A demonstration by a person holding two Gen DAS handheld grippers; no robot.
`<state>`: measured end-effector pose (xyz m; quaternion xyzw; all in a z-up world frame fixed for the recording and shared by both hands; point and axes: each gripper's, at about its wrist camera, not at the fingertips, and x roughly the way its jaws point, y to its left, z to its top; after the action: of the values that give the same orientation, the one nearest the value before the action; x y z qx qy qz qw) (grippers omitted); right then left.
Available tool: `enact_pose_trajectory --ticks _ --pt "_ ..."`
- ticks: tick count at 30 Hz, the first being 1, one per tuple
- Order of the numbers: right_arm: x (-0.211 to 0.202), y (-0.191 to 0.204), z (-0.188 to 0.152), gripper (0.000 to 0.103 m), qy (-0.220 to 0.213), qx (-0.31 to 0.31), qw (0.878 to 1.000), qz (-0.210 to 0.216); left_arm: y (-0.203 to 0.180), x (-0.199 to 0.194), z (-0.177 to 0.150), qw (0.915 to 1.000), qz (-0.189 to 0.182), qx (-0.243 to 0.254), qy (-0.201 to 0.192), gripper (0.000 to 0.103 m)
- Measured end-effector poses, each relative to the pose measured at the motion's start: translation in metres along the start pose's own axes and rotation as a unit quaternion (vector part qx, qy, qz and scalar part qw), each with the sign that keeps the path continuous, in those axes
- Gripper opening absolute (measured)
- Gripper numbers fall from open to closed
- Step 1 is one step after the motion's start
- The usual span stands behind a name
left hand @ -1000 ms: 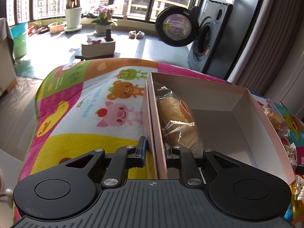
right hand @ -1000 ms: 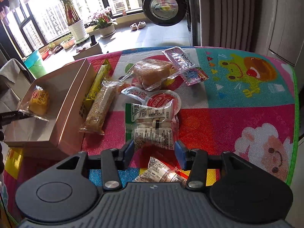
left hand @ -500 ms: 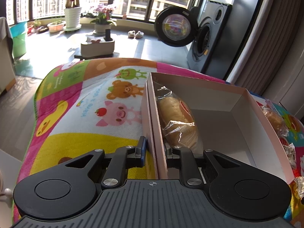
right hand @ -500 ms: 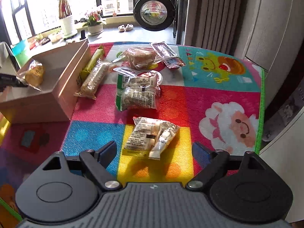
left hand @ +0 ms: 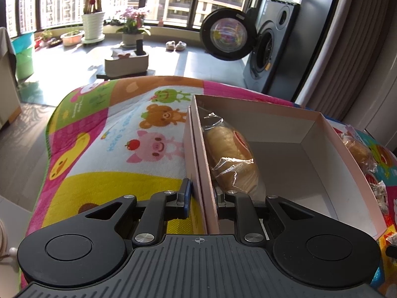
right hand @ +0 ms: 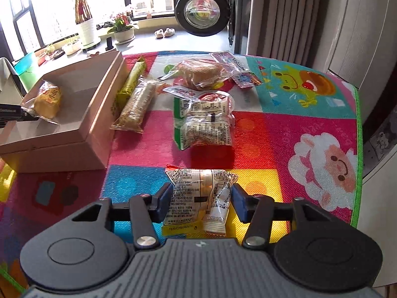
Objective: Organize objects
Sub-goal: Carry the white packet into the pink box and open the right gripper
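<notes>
In the left wrist view, the left gripper (left hand: 201, 198) pinches the near side wall of the pink cardboard box (left hand: 352, 159), one finger outside and the other inside; the inner fingertip is partly hidden behind the wall and the wrapped bun (left hand: 232, 159), which lies inside the box against that same wall. Past the box's far rim only slivers of other packets show, cut off at the picture's right edge, and the cartoon mat (left hand: 119, 134) covers the surface to the left. The right wrist view shows what that one hides: the snacks outside the box, a long yellow bar (right hand: 131, 79) and a seeded bar (right hand: 136, 106) just beside the box's wall, a wrapped bread (right hand: 201, 72) toward the far edge of the mat, and a stack of white printed packets (right hand: 206, 121) mid-mat. The right gripper (right hand: 201, 200) stands spread around a printed snack packet (right hand: 198, 193) near the mat's near edge, pads just beside its sides; whether they touch it I cannot tell. The packet's lower end is hidden by the gripper body.
</notes>
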<state>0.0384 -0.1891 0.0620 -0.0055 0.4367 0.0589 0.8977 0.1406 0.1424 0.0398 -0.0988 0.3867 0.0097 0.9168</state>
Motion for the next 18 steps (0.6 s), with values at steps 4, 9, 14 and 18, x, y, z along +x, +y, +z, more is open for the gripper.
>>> enact_pose_trajectory --ticks 4,9,14,18 --pt "-0.04 0.03 0.008 0.05 -0.03 -0.023 0.997 0.061 0.001 0.0 0.0 1.0 -0.002 -0.001 -0.001 0.019" --pt "-0.062 0.074 0.038 0.05 -0.07 -0.04 0.987 0.136 0.002 -0.001 -0.001 1.0 -0.007 -0.003 -0.002 0.019" --pt "-0.042 0.12 0.069 0.05 -0.081 -0.033 0.977 0.195 0.002 -0.001 -0.001 1.0 -0.009 -0.001 -0.002 0.019" --pt "-0.009 0.151 0.082 0.05 -0.062 -0.026 0.976 0.206 0.003 -0.001 -0.001 0.9999 -0.012 -0.001 -0.002 0.019"
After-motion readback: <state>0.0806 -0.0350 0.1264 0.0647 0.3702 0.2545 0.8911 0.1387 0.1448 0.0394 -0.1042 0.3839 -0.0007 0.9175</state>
